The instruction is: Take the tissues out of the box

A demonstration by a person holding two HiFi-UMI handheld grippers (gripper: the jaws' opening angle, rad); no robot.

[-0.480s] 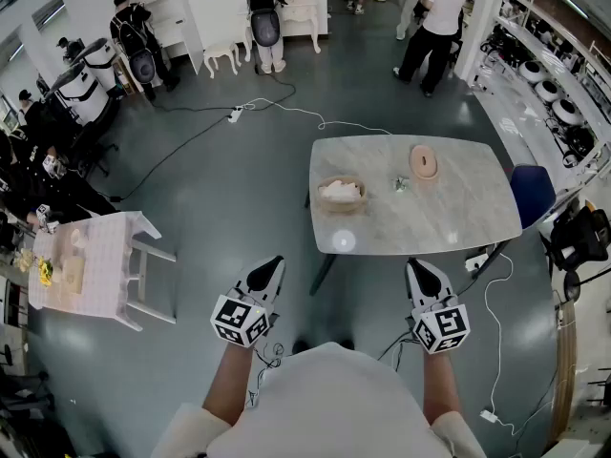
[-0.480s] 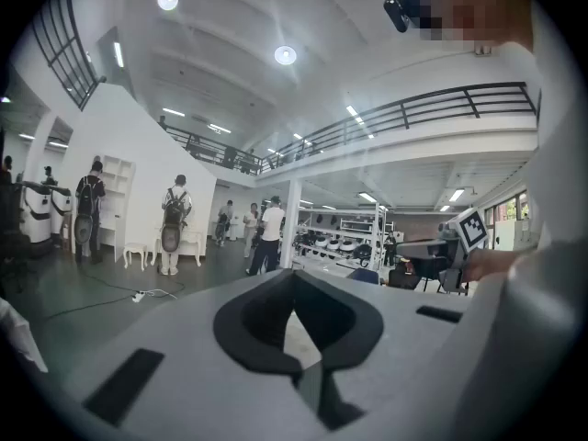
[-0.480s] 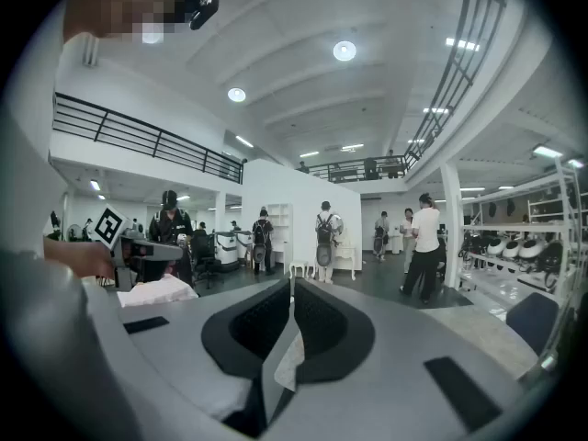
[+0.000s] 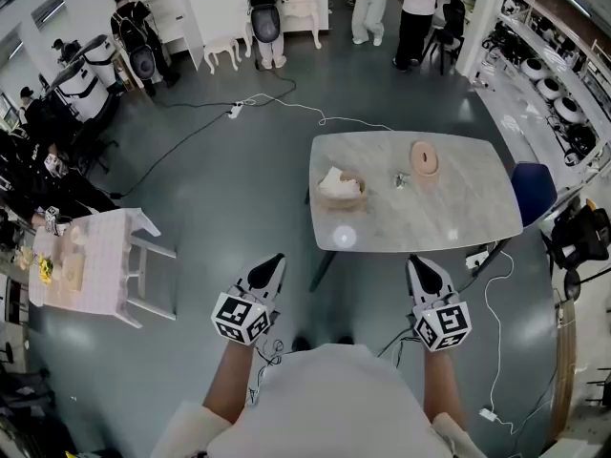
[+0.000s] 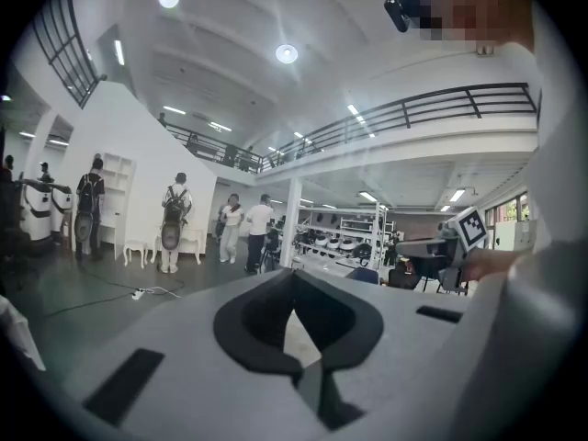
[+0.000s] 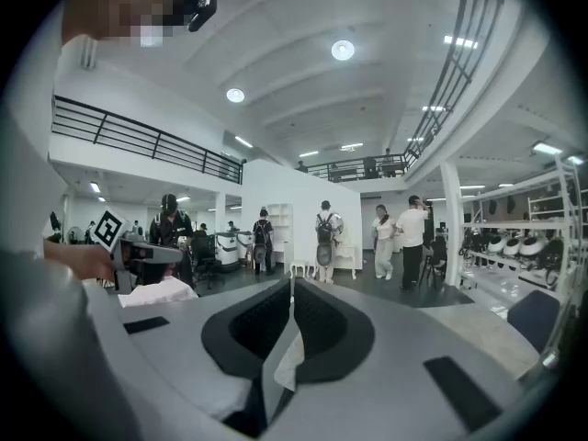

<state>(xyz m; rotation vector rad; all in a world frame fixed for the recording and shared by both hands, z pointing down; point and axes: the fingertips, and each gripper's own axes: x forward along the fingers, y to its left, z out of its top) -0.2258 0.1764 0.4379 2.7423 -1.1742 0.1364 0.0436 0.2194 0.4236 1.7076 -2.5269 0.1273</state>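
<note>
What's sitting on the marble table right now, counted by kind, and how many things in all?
tissue box: 1
pink round container: 1
small crumpled item: 1
Total: 3

From the head camera we look steeply down past the person's own chest to the grey floor. The left gripper (image 4: pixel 274 258) sits close at 7 o'clock in the frame and the right gripper (image 4: pixel 417 260) at 5 o'clock. The marble table (image 4: pixel 458 208) lies farther out at 3 o'clock.

In the left gripper view we look along the jaws, almost level across the hall and tipped a little up to the ceiling, with the right gripper at 3 o'clock. The right gripper view faces much the same way, with the left gripper at 9 o'clock.

All three views share the distant white shelf unit (image 4: pixel 167 3) and the person with a backpack (image 4: pixel 264 12) standing near it.
</note>
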